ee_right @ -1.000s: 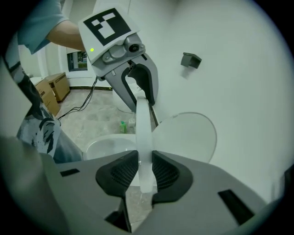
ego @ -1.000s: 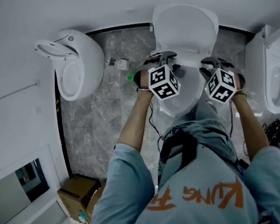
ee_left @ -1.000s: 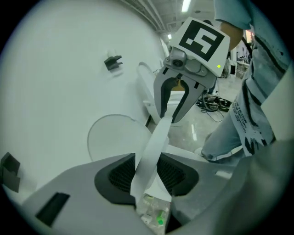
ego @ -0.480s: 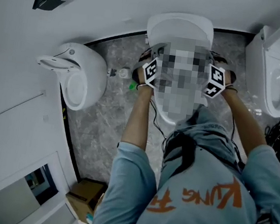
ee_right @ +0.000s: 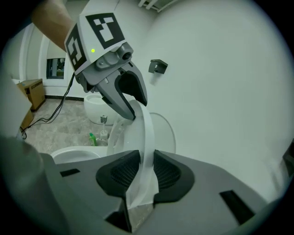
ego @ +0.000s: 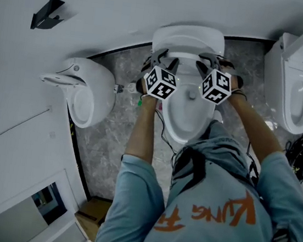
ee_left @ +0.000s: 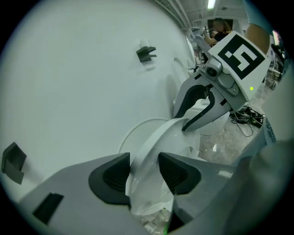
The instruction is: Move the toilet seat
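The white toilet seat (ego: 186,61) stands tilted up over the open bowl (ego: 188,111), close to the raised lid (ego: 189,37) at the wall. My left gripper (ego: 159,56) is at its left rim and my right gripper (ego: 210,61) at its right rim. In the left gripper view the plastic-wrapped seat rim (ee_left: 151,142) lies between my left gripper's (ee_left: 144,172) pads. Those jaws have just been opening and no longer pinch it. In the right gripper view my right gripper (ee_right: 146,170) is shut on the thin seat edge (ee_right: 144,133).
A white wall-hung fixture (ego: 89,90) sits at the left and a second toilet (ego: 298,81) at the right. A small green bottle (ego: 141,101) stands on the marble floor by the bowl. Cables (ego: 300,148) lie at the right, a cardboard box (ego: 92,212) near the bottom.
Both grippers have moved toward the wall together, swinging the seat up from over the bowl. The bowl now shows open below them.
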`<state>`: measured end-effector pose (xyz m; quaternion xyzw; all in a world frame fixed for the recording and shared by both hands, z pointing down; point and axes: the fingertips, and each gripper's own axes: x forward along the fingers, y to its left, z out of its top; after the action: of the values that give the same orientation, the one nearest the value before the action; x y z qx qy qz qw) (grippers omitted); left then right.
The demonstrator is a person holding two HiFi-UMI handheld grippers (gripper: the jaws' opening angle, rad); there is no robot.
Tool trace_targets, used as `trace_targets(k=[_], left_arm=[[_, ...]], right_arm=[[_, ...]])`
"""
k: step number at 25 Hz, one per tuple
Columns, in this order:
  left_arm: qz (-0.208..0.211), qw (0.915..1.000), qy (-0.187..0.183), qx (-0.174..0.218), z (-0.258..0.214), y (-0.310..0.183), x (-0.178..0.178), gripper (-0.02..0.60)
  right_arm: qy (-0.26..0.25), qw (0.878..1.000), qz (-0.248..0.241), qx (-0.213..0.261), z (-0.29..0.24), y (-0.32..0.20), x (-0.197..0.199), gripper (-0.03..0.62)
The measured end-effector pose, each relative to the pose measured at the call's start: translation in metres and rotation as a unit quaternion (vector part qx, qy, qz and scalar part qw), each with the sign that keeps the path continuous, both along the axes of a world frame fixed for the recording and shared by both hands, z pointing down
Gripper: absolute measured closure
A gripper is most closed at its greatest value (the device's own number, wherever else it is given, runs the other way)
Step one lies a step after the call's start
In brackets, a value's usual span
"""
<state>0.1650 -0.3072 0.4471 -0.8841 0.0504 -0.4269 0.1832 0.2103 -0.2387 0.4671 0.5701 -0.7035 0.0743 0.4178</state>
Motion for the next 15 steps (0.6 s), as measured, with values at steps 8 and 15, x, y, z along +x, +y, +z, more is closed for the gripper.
trace_targets(k=[8, 15], left_arm=[[-0.035, 0.9991, -0.003, 0.022, 0.005, -0.021, 0.025, 0.394], [-0.054, 0.9978, -0.006, 0.037, 0.010, -0.037, 0.041, 0.394]], right_arm=[[-0.007, 1.000, 0.013, 0.005, 0.007, -0.020, 0.025, 0.500], [-0.022, 0.999, 0.032, 0.012, 0.013, -0.036, 0.042, 0.499]])
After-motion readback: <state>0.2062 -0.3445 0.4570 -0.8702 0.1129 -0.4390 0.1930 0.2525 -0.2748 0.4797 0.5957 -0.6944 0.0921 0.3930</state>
